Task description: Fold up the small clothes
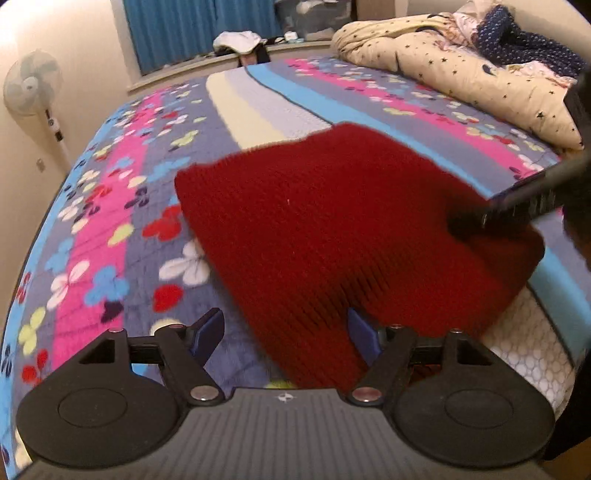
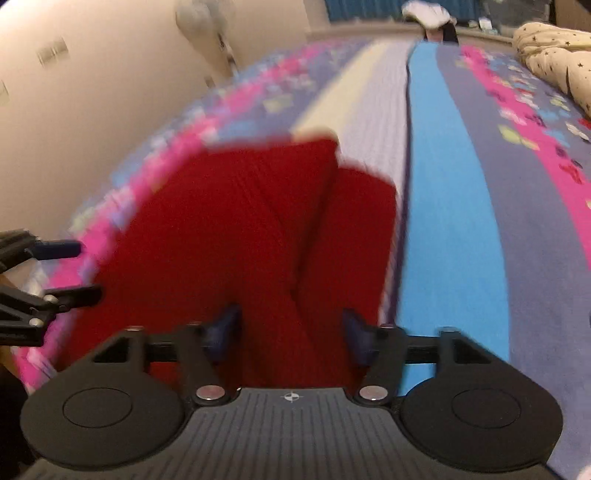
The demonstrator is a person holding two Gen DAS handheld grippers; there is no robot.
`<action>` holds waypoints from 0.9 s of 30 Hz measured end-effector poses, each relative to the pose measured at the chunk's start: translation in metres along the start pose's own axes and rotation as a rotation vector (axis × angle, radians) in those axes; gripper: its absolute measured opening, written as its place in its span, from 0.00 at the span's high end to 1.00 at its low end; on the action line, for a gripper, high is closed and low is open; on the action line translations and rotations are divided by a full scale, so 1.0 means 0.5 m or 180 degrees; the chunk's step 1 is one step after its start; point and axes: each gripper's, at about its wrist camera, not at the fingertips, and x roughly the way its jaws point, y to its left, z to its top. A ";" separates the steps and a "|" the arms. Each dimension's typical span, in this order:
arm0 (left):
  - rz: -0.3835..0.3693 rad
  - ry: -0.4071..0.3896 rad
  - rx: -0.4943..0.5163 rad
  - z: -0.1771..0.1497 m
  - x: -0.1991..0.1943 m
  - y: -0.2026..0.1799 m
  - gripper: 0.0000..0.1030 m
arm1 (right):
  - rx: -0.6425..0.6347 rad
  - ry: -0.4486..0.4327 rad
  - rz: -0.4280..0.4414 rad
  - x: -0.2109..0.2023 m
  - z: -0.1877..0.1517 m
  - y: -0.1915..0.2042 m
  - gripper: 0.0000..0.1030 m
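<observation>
A dark red knitted garment [image 1: 332, 229] lies on the patterned bedspread [image 1: 110, 206]. My left gripper [image 1: 286, 334] is open, its blue fingertips wide apart, at the garment's near edge; the cloth covers part of the right fingertip. My right gripper [image 2: 291, 328] is also open, low over the red garment [image 2: 221, 229], which shows a fold line down its middle. In the left wrist view the right gripper [image 1: 517, 206] reaches onto the garment's right side. In the right wrist view the left gripper [image 2: 66, 269] shows at the left edge.
A cream star-patterned quilt [image 1: 461, 70] is bunched at the far right of the bed. A standing fan [image 1: 33, 85] is by the left wall. Blue curtains [image 1: 199, 29] and a windowsill with clothes lie beyond the bed.
</observation>
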 end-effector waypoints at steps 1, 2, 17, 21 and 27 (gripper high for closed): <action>0.0011 -0.0023 -0.0020 -0.002 -0.005 0.000 0.23 | 0.0091 -0.0015 0.0051 -0.004 0.003 -0.007 0.33; 0.0003 -0.0040 -0.0046 -0.003 -0.010 0.002 0.23 | 0.0168 -0.0033 0.0088 -0.011 0.005 -0.017 0.33; -0.0028 -0.0248 -0.1203 0.075 0.032 0.087 0.15 | 0.0561 -0.0223 0.0240 -0.009 0.012 -0.038 0.16; -0.0482 -0.0005 -0.1704 0.077 0.095 0.132 0.07 | 0.0614 -0.0048 0.0270 0.023 0.014 -0.045 0.05; -0.0962 0.0236 -0.2225 0.065 0.178 0.171 0.00 | 0.0914 0.0141 0.0514 0.060 0.018 -0.074 0.00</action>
